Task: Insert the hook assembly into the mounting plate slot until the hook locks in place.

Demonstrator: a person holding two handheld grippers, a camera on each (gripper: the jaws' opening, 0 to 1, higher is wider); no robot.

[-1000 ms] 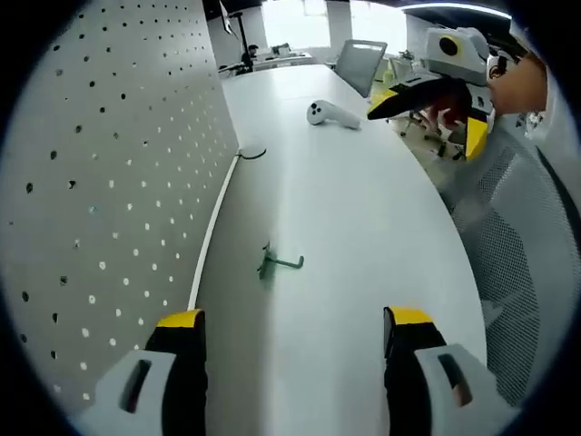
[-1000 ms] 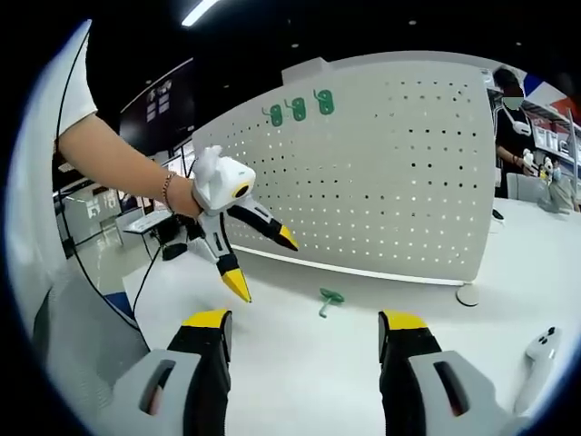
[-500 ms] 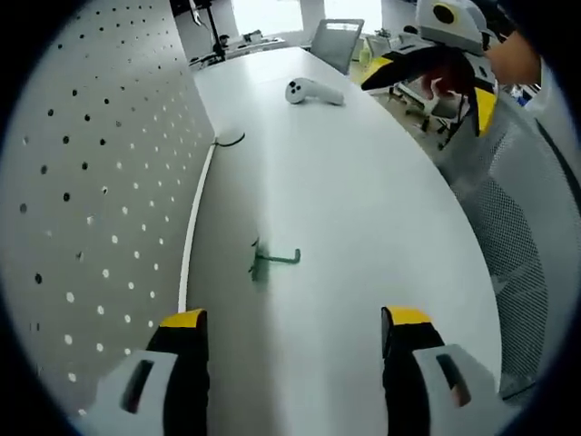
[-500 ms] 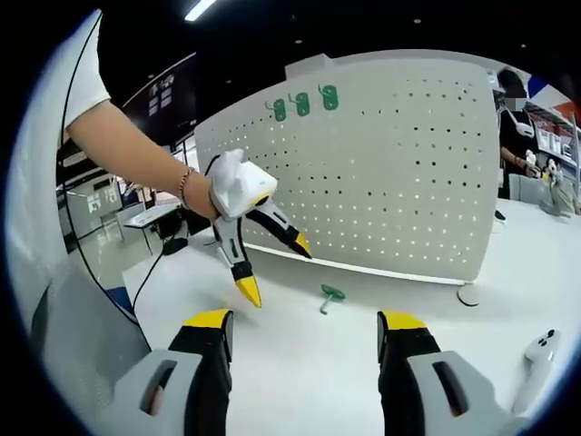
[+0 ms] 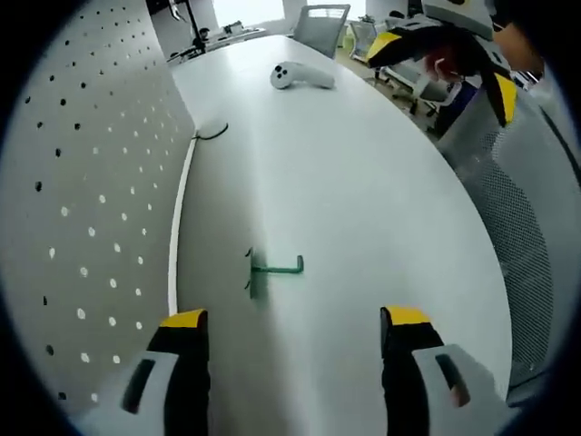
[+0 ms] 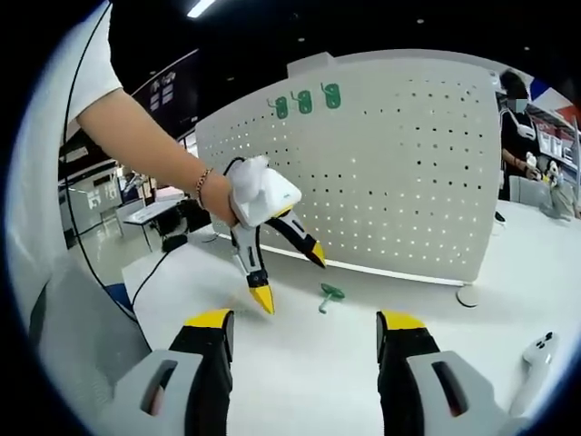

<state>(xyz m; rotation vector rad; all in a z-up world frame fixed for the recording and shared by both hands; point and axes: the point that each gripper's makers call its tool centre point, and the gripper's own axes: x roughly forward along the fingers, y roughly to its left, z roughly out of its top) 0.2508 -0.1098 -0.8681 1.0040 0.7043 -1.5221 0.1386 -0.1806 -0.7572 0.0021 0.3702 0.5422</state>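
Lying loose near the pegboard (image 5: pixel 82 182) foot, green hook (image 5: pixel 270 270), open table (image 5: pixel 363 209) around.

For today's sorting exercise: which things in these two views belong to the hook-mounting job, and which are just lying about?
Belongs to the job:
- green hook lying on the table
- white pegboard, three green hooks already mounted
- left gripper, open above the hook
- right gripper, open

Just lying about:
- white controller
- black cable
- mesh chair
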